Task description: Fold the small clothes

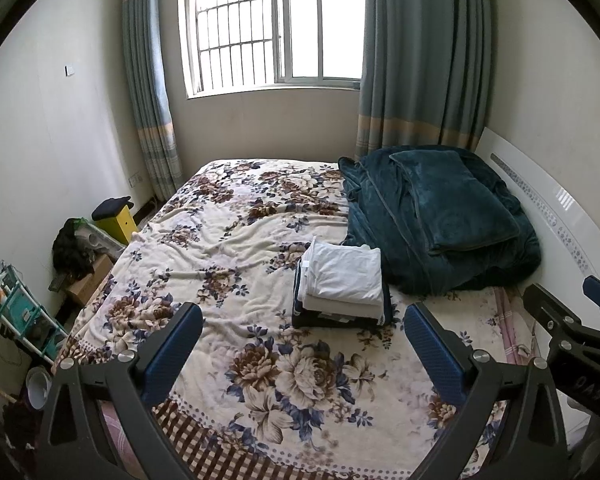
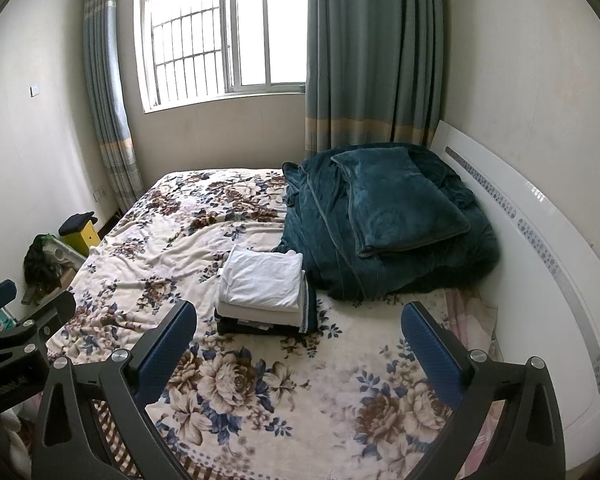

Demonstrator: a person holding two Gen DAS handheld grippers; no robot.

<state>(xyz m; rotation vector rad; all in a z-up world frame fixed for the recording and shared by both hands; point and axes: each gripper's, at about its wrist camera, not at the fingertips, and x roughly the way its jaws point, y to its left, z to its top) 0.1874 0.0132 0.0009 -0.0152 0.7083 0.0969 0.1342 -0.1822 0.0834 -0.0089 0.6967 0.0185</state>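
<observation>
Both tongs stood wide open and empty: the left gripper point(image 1: 304, 344) and the right gripper point(image 2: 300, 340) hovered above the floral blanket point(image 1: 228, 240). Just beyond their tips lay the stack of folded clothes point(image 1: 340, 284) (white on top, dark beneath). Farther off sat the teal quilt point(image 1: 440, 216). The writing on the gripper bodies was too blurred to read.

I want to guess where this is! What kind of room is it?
A bedroom, most likely. There is a bed with a flowery cover, a folded teal blanket on it, and curtains beside a barred window.
</observation>
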